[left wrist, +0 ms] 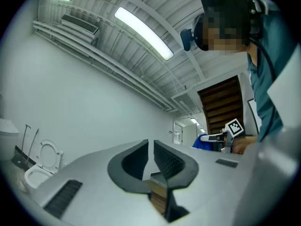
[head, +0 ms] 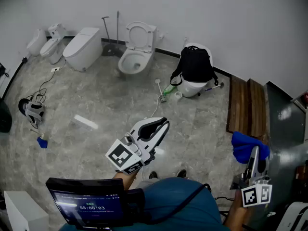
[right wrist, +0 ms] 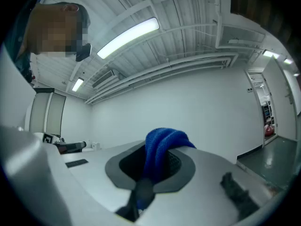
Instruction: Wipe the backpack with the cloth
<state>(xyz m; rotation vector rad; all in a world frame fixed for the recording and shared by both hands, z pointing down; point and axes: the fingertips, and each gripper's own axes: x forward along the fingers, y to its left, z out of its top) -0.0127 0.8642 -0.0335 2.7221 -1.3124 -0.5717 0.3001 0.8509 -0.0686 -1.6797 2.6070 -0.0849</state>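
Clamping the blue cloth (head: 244, 146), the right gripper (head: 254, 154) is pointing upward; the left gripper (head: 162, 125), jaws nearly together, is apparently holding nothing.

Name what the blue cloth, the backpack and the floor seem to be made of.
Cloth: likely microfibre, deep blue; its surface shows a fine nubby pile.
Backpack: probably a synthetic fabric, matte black, soft-shaped with no shine; the weave is too small to tell.
Floor: stone or stone-look tile, grey with pale veining.

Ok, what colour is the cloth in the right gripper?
The cloth is bright blue, clearest in the right gripper view.
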